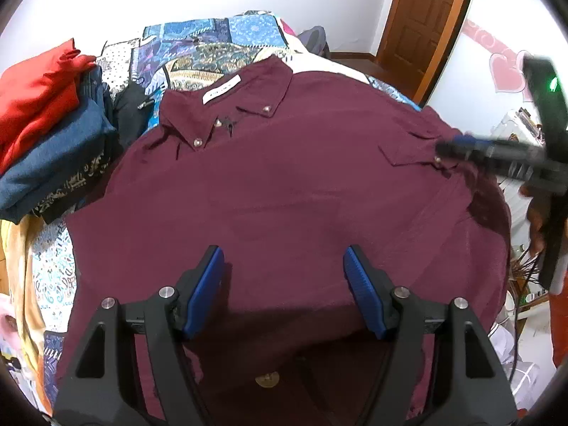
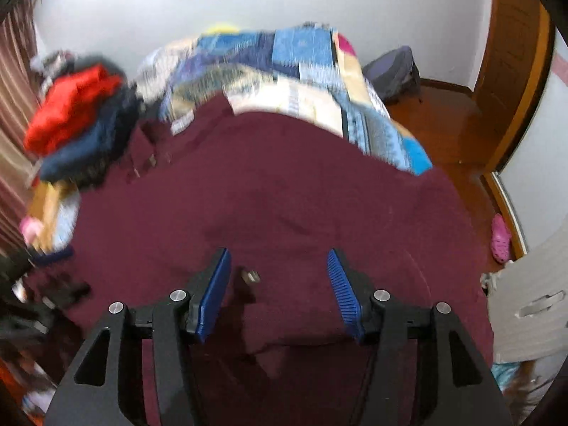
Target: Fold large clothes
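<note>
A large maroon button-down shirt (image 1: 284, 177) lies front up on the bed, with its collar (image 1: 220, 106) and white label toward the far left. My left gripper (image 1: 283, 254) hovers over the lower middle of the shirt, jaws open, nothing between the blue pads. In the left wrist view my right gripper (image 1: 447, 149) shows blurred at the shirt's right shoulder, near a chest pocket flap. In the right wrist view the right gripper (image 2: 277, 254) stands open over the maroon shirt (image 2: 301, 195), with a button (image 2: 250, 276) below the gap and no cloth pinched.
A stack of folded clothes (image 1: 46, 124), red on top of blue, sits at the bed's left. A patchwork quilt (image 1: 213, 46) covers the bed beyond the collar. At the right are a wooden door (image 1: 422, 17), a grey backpack (image 2: 390, 71) and a pink shoe (image 2: 500, 238) on the floor.
</note>
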The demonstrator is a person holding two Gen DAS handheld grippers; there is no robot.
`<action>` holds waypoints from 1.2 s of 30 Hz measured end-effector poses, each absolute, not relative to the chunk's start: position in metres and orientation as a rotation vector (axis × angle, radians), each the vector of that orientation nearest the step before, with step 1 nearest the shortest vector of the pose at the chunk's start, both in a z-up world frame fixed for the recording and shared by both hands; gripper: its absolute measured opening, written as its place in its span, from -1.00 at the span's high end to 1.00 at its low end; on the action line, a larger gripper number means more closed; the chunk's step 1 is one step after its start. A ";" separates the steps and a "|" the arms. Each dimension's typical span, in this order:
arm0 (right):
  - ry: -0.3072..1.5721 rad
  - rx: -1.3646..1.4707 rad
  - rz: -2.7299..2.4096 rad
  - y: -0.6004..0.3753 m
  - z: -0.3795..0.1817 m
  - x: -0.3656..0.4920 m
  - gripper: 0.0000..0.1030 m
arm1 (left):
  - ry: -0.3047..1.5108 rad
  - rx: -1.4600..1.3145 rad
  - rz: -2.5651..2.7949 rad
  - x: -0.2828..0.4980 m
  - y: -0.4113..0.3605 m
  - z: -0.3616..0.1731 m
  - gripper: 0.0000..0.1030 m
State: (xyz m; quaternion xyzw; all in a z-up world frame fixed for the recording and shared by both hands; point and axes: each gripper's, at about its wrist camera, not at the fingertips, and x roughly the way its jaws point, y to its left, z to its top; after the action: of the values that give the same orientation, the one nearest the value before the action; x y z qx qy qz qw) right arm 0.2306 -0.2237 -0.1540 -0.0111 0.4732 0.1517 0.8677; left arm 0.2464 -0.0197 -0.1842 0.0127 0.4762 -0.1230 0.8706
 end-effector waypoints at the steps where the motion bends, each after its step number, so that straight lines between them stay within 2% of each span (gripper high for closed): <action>1: 0.997 -0.029 0.322 -0.227 -0.157 0.226 -0.02 | 0.989 0.027 -0.259 0.246 -0.019 -0.182 -0.35; 9: 0.968 0.077 0.341 -0.263 -0.147 0.189 -0.02 | 0.952 0.034 -0.261 0.269 -0.028 -0.168 -0.35; 22: 0.920 0.363 0.114 -0.353 -0.142 0.159 -0.02 | 1.024 0.041 -0.383 0.292 -0.089 -0.186 -0.35; 28: 0.914 0.577 -0.016 -0.416 -0.163 0.146 -0.02 | 1.010 0.074 -0.416 0.296 -0.118 -0.182 -0.39; 36: 0.965 0.819 -0.038 -0.451 -0.207 0.156 -0.02 | 0.982 0.081 -0.423 0.303 -0.137 -0.172 -0.39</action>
State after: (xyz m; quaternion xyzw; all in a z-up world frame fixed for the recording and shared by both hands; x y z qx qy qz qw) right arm 0.1559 -0.4510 -0.2068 0.3827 0.4509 -0.0177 0.8062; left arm 0.3033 -0.1371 -0.1723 0.0385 0.4677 -0.2017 0.8597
